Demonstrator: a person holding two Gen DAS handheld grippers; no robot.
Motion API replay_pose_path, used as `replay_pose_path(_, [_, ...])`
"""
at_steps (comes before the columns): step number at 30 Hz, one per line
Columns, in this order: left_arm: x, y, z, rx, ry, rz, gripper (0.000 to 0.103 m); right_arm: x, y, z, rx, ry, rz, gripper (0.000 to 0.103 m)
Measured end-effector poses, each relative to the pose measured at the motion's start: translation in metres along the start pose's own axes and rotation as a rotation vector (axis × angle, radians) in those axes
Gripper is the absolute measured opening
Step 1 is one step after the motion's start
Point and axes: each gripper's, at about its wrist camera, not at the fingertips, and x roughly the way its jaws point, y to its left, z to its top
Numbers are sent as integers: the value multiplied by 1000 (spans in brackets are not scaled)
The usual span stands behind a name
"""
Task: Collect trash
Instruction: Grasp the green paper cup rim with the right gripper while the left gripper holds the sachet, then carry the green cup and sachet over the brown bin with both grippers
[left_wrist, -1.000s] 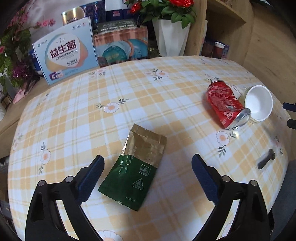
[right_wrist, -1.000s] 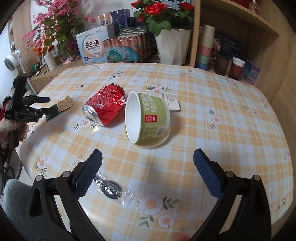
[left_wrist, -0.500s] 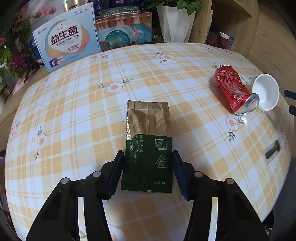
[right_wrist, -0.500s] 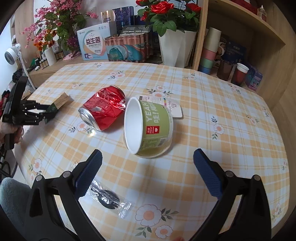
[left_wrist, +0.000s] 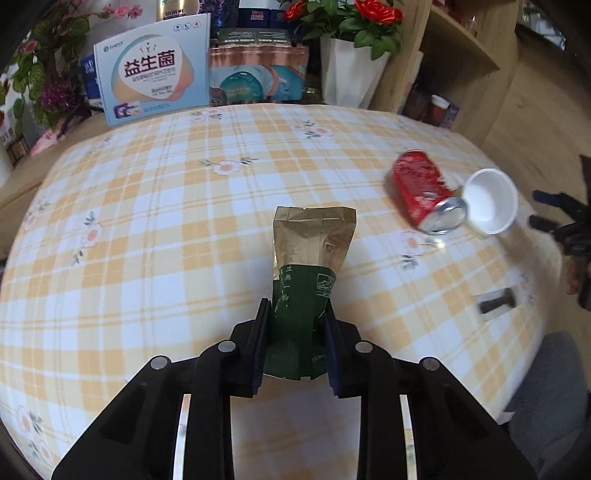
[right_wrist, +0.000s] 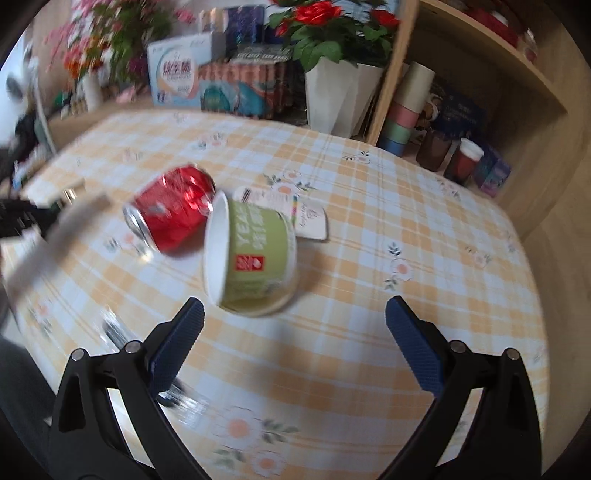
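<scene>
1. Left gripper (left_wrist: 293, 343): jaws closing on the green end of the pouch (left_wrist: 308, 284), pads pressing both side edges, so it is pinched across its width.
2. Pouch long axis runs straight away from the left gripper, gold end farthest. It looks slightly raised off the tablecloth (left_wrist: 147, 240), but I can't tell for sure. Nothing blocks the way up.
3. Right gripper (right_wrist: 295, 343): jaws wide apart, nothing between them, hovering over the table just short of the cup (right_wrist: 255, 258).
4. Cup lies on its side straight ahead of the right gripper, mouth to the left in that view, axis crosswise to the fingers. Likely next target for that hand; the jaws look wide enough to span it.
5. Can (right_wrist: 171, 208) lies on its side, touching or just beside the cup rim, up-left of it. The right hand is nearer to it than the left.
6. Small wrapped item (right_wrist: 118, 332) by the right gripper's left finger: blurred, can't identify.
7. Far edge: box (left_wrist: 155, 81) and planter (left_wrist: 351, 74), well apart from the trash. No bin visible in either view.
</scene>
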Motion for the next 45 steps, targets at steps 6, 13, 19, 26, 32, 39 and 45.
replay_pose_path(6, [-17, -30, -5, 27, -29, -61, 26, 21, -3, 7, -240, 64, -97, 97])
replay_pose_path(13, [-23, -44, -6, 21, -44, -105, 26, 44, 12, 23, -421, 88, -96, 97])
replay_pose_path(19, [-26, -46, -10, 16, -37, -140, 26, 51, 42, 36, -631, 117, -38, 97])
replay_pose_path(26, [-32, -42, -13, -7, -53, -149, 26, 66, 61, 52, -740, 150, -3, 97])
replay_pose_path(32, [-34, -39, -18, -23, -62, -154, 26, 82, 65, 61, -684, 220, 68, 79])
replay_pose_path(39, [-43, -38, -20, -46, -90, -167, 26, 68, 33, 68, -365, 179, 202, 78])
replay_pose_path(45, [-55, -43, -20, -95, -143, -171, 26, 47, -13, 51, 21, 41, 303, 78])
